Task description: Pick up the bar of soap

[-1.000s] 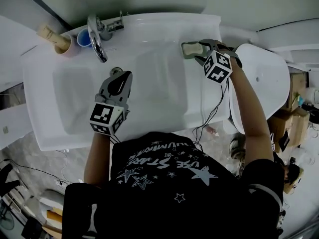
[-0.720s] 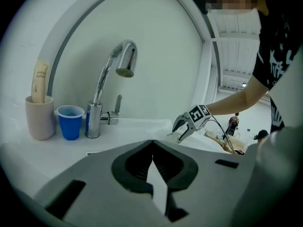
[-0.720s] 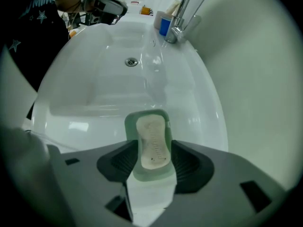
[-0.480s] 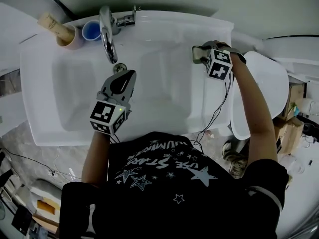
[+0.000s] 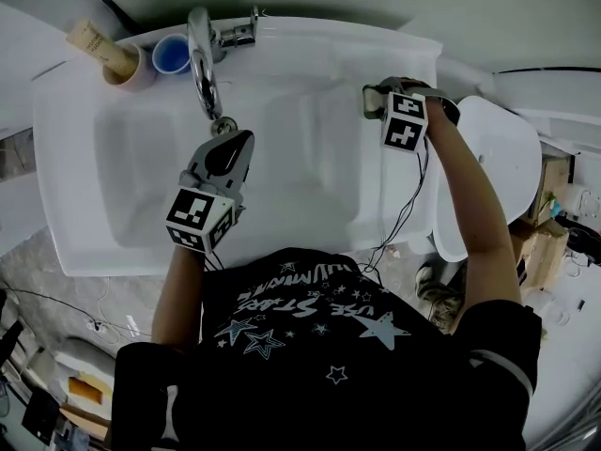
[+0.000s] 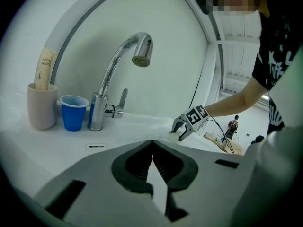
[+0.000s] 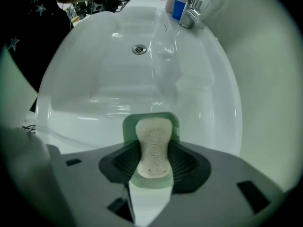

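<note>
The right gripper (image 7: 152, 167) pointed down at the rim of the sink (image 5: 310, 50). Its fingers had just been closing and now gripped the bar of soap (image 7: 152, 141), which sat in its green dish (image 7: 127, 126). The left gripper (image 6: 152, 145) hung empty with its fingers shut. The next move looked to be a straight lift.

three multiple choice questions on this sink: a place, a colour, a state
1. Where does the bar of soap lie? A in the basin B on the green dish C on the floor
2. What colour is the small cup beside the faucet? A red B yellow C blue
3. How do the left gripper's jaws stand? A shut, empty B wide apart C around the faucet

B, it lies on the dish between the right gripper's jaws, which have just been closing; C, blue in the left gripper view; A, its jaws meet with nothing between.
</note>
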`<act>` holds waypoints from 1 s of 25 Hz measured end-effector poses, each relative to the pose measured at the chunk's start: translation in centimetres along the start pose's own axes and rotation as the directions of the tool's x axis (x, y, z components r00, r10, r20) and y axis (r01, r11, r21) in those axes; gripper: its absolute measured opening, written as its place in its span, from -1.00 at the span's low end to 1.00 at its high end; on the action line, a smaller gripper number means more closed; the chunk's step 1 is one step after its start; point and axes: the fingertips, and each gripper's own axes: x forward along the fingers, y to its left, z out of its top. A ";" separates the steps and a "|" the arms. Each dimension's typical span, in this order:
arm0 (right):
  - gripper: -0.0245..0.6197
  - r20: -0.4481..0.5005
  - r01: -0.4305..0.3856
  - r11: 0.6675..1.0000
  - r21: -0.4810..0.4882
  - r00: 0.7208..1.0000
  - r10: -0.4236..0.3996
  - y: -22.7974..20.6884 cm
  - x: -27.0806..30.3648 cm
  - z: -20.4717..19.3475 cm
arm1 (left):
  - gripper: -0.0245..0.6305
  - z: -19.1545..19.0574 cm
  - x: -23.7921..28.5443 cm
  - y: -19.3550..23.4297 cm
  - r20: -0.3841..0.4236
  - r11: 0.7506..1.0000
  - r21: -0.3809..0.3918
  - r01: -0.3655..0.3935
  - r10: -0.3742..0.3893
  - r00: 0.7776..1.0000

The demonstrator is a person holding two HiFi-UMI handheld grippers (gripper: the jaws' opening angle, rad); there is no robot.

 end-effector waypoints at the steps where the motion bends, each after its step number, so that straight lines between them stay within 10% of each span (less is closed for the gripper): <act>1: -0.34 0.009 0.004 1.000 0.003 1.000 -0.004 0.0 0.0 0.0 | -0.90 -0.1 0.1 -0.1 -0.002 1.000 0.000 0.003 -0.003 1.000; 15: -0.35 0.112 0.148 0.975 0.166 0.979 -0.168 -0.8 -5.2 -0.6 | -0.90 0.6 -0.8 -2.2 0.004 0.999 0.043 0.032 -0.032 0.999; 25: -0.35 0.287 0.308 0.800 0.515 0.817 -0.499 1.3 -15.4 0.2 | -0.90 1.1 -3.7 -5.9 0.040 0.996 0.085 0.026 -0.030 0.999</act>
